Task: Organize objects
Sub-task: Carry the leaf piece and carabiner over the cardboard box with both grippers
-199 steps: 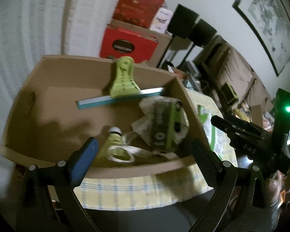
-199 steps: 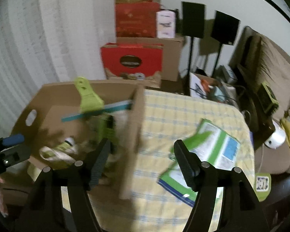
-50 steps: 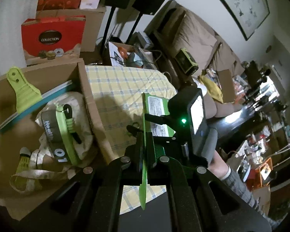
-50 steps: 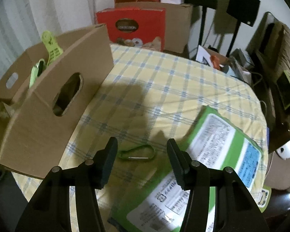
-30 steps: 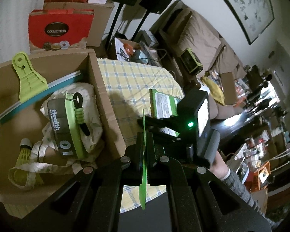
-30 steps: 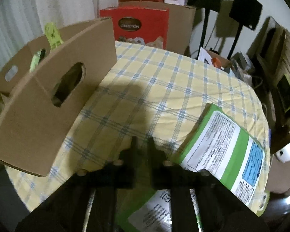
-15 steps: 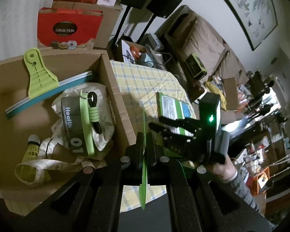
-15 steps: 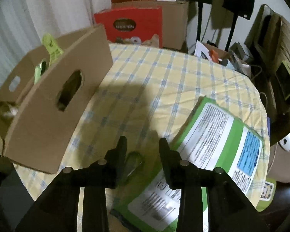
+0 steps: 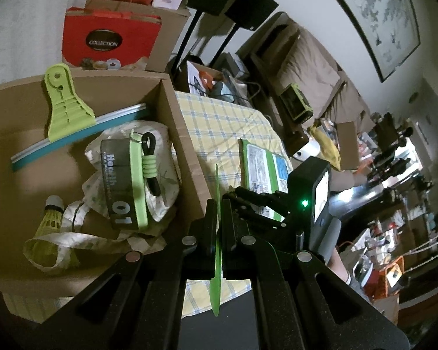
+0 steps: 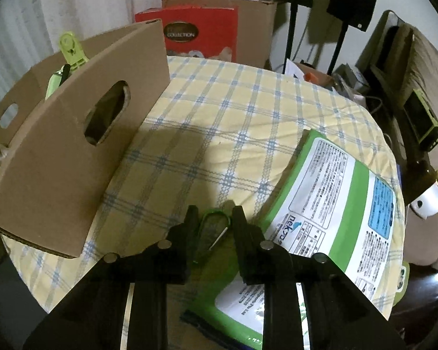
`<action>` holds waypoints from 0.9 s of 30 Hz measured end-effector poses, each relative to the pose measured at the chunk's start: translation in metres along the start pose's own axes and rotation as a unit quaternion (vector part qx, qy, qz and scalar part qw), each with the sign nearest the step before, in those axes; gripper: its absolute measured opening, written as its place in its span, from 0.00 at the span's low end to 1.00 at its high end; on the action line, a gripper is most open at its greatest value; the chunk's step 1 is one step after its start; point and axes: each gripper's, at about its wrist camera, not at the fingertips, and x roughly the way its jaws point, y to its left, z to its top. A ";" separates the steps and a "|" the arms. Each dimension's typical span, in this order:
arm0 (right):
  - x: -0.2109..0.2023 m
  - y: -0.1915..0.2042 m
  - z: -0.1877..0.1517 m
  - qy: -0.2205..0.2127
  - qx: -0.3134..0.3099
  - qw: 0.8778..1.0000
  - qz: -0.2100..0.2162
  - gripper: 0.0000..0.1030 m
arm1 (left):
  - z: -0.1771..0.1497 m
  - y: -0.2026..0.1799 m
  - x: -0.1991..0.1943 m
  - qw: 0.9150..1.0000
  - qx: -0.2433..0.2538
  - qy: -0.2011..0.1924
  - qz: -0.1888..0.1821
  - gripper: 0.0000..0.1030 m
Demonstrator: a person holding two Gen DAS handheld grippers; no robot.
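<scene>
My left gripper (image 9: 218, 204) is shut on a thin green flat strip (image 9: 216, 262) that stands edge-on between its fingers, near the right wall of the cardboard box (image 9: 187, 145). My right gripper (image 10: 215, 214) points down at the checked tablecloth. A green carabiner (image 10: 203, 225) lies lengthwise between its fingers, and the jaws are closing on it with a sliver of gap on each side. The left wrist view shows the right gripper (image 9: 248, 201) low over the table beside a green and white book (image 10: 335, 192).
The box holds a green-handled squeegee (image 9: 64, 108), a cloth bag (image 9: 160, 151), a grey pack with a green strap (image 9: 122, 180) and a shuttlecock (image 9: 51, 218). The box's handle wall (image 10: 73, 151) stands left of my right gripper. Red boxes (image 10: 201, 35) and a sofa lie beyond the table.
My right gripper went from shut to spread and now narrows around the carabiner, which has turned lengthwise between the fingers. The left gripper keeps its hold on the green strip.
</scene>
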 end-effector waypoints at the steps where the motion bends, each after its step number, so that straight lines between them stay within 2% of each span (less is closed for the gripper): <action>1: -0.002 0.000 0.000 -0.004 0.005 1.000 -0.001 0.22 | 0.000 0.001 -0.002 1.000 -0.001 -0.002 0.001 0.02; 7: -0.032 0.005 0.013 -0.036 0.013 0.999 0.003 0.22 | 0.004 0.008 -0.020 1.000 -0.008 -0.022 0.008 0.02; 10: -0.051 0.012 0.023 -0.052 0.014 0.999 0.005 0.22 | 0.007 0.012 -0.030 0.999 -0.007 -0.037 0.025 0.02; 18: -0.097 0.047 0.048 -0.089 -0.002 0.996 0.023 0.22 | 0.012 0.035 -0.057 0.997 -0.020 -0.061 0.051 0.02; 27: -0.102 0.090 0.069 -0.100 -0.022 0.993 0.058 0.22 | 0.018 0.074 -0.056 0.993 -0.048 -0.070 0.084 0.02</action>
